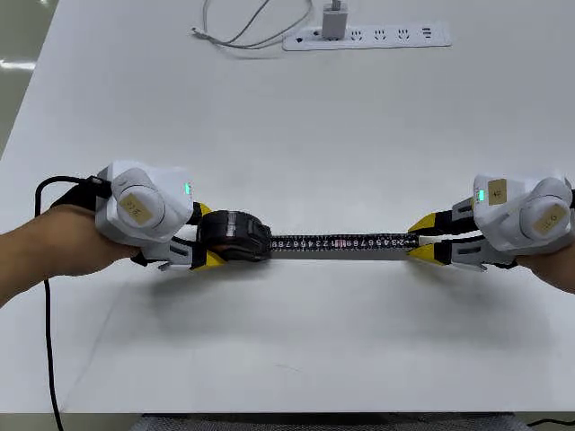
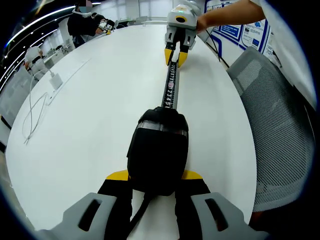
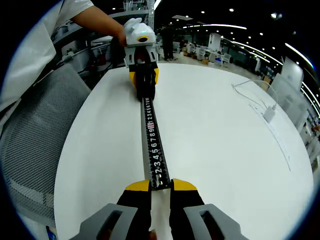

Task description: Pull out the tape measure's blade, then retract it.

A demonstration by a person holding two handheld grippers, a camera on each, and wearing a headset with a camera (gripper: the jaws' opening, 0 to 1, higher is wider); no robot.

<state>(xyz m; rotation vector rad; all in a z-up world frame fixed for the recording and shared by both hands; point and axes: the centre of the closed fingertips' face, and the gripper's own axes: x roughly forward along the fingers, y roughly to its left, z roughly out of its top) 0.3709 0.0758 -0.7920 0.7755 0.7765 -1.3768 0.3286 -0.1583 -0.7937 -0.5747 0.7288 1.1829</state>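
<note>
Tape measure is seen on the white table, toward the front edge and left of its middle, case black and resting on the surface

Case is clamped from both sides by the left gripper, yellow fingertips pressed against its flanks, gripper held in a hand at the left edge

Blade is drawn out of the case to the right, running roughly parallel to the front edge, flat or just above the surface, black face with white numbers turned up

Blade end is pinched by the right gripper, jaws closed on the tip, numbers 2 to 9 readable just ahead of them in the right gripper view

Grippers are set well apart, facing each other along the blade

Power strip with a plugged charger and white cable is seen at the far edge, well apart from the tape measure

Mesh chair is seen beside the table in the left gripper view
</note>
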